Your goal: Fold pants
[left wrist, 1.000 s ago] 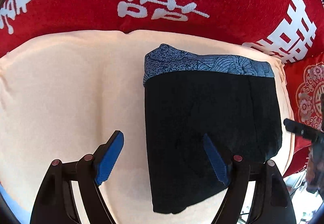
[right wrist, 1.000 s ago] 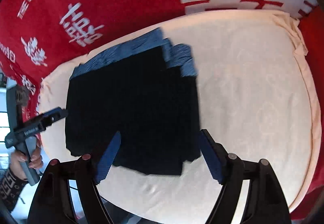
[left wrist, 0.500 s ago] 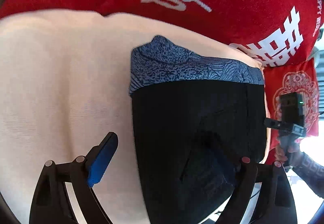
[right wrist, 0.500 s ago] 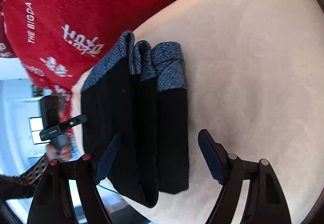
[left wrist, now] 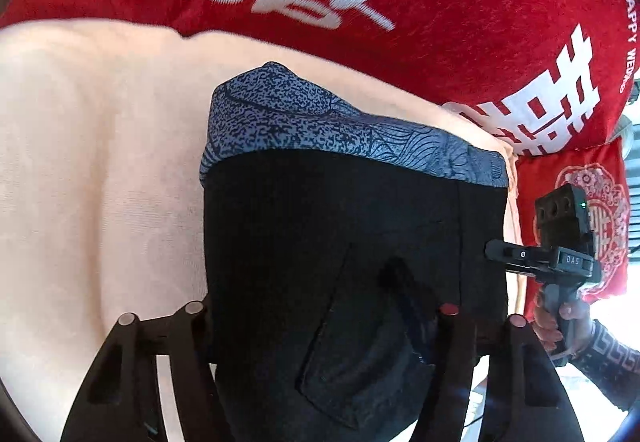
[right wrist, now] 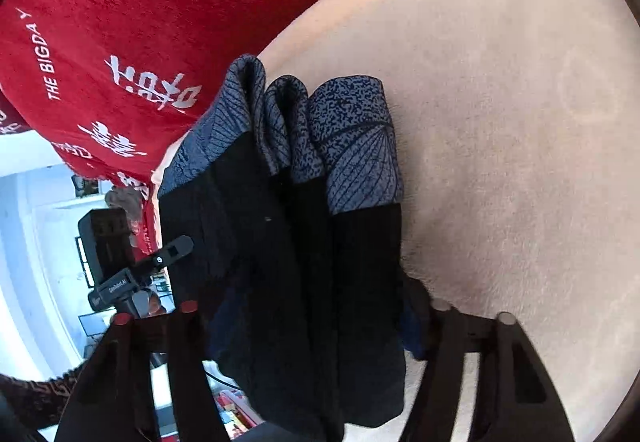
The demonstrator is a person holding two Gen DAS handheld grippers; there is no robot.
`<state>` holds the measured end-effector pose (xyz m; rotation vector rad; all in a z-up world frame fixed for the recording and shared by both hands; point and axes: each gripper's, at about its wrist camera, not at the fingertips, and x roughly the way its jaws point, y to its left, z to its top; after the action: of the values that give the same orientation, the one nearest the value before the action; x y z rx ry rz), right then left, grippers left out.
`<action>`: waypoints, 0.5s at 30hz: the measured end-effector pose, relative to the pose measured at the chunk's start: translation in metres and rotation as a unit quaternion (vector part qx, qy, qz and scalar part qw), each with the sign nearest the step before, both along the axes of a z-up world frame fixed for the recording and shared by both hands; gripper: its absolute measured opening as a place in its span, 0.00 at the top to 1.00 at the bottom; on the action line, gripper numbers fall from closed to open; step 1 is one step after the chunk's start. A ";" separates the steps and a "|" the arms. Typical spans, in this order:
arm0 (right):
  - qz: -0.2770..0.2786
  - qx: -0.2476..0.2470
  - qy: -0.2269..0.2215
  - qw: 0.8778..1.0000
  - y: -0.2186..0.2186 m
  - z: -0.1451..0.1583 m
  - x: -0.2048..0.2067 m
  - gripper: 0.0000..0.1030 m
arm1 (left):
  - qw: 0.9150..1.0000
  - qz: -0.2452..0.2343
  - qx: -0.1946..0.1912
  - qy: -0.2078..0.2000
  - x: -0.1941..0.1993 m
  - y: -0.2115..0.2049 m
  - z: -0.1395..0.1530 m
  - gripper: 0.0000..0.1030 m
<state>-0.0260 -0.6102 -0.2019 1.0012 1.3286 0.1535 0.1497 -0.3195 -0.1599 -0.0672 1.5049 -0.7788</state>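
A cream cushion (left wrist: 88,170) lies below a red blanket (left wrist: 460,2) (white characters woven in).

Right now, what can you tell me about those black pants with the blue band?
The pants are black soft cloth with a speckled blue patterned waistband and a sewn pocket. They lie folded in several layers on a cream cushion, against a red blanket. The near end sits between the fingers of both the left gripper and the right gripper, whose jaws are closing on the cloth.
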 end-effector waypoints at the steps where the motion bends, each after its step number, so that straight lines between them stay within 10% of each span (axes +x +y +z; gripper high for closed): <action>1: -0.006 0.004 -0.001 1.000 -0.001 0.003 -0.002 0.48 | 1.000 -0.001 0.003 -0.005 -0.001 0.000 0.005 0.39; 15: -0.056 0.056 -0.033 0.996 0.045 0.042 -0.059 0.53 | 0.999 -0.031 0.016 -0.026 -0.046 0.046 0.066 0.39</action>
<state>-0.0851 -0.5655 -0.1603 1.1541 1.2115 0.1765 0.1037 -0.2735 -0.0942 0.0234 1.4762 -0.7998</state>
